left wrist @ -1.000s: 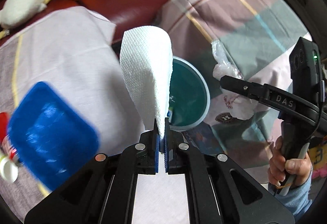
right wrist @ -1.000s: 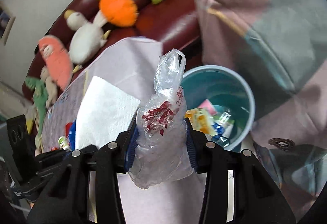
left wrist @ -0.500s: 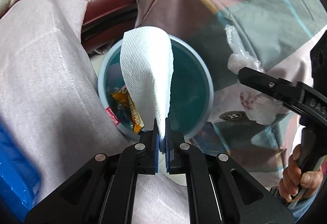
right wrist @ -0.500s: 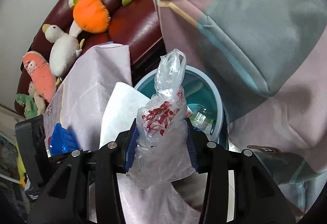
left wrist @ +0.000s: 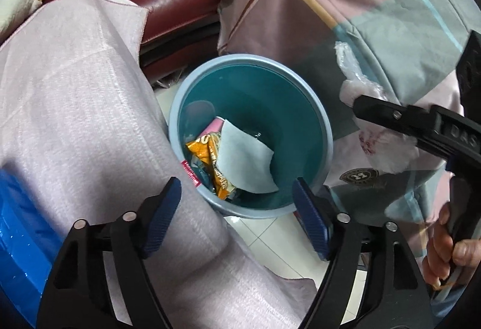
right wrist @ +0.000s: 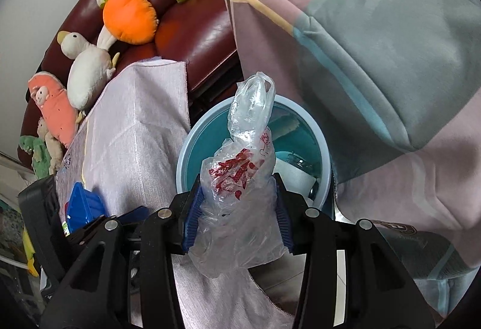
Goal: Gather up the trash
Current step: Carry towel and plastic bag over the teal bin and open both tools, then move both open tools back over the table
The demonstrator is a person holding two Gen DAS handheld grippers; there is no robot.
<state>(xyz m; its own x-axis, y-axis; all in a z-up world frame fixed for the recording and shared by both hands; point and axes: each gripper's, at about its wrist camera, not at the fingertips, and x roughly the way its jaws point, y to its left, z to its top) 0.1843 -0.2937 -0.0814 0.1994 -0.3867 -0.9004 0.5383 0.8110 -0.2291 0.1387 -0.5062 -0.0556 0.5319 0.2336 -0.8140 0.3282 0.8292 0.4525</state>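
Observation:
A round blue trash bin (left wrist: 326,130) stands on the floor below both grippers. Inside it a white paper towel (left wrist: 245,162) lies on orange and pink wrappers (left wrist: 207,148). My left gripper (left wrist: 237,202) hangs over the bin's near rim, its jaws opening wide with nothing between them. My right gripper (right wrist: 237,205) is shut on a crumpled clear plastic bag (right wrist: 240,178) with red print, held above the bin (right wrist: 192,148). In the left wrist view the right gripper (left wrist: 399,118) and the bag (left wrist: 357,88) show at the right, a hand (left wrist: 451,251) on the handle.
A table under a pale woven cloth (left wrist: 75,118) presses against the bin's left side, with a blue tray (left wrist: 21,242) on it. A striped blanket (left wrist: 345,4) drapes at the right. A dark red sofa (right wrist: 192,31) with plush toys (right wrist: 129,13) lies behind.
The left gripper opened and the paper towel dropped into the bin. Both grippers came down closer over the bin. The right gripper kept its hold on the plastic bag.

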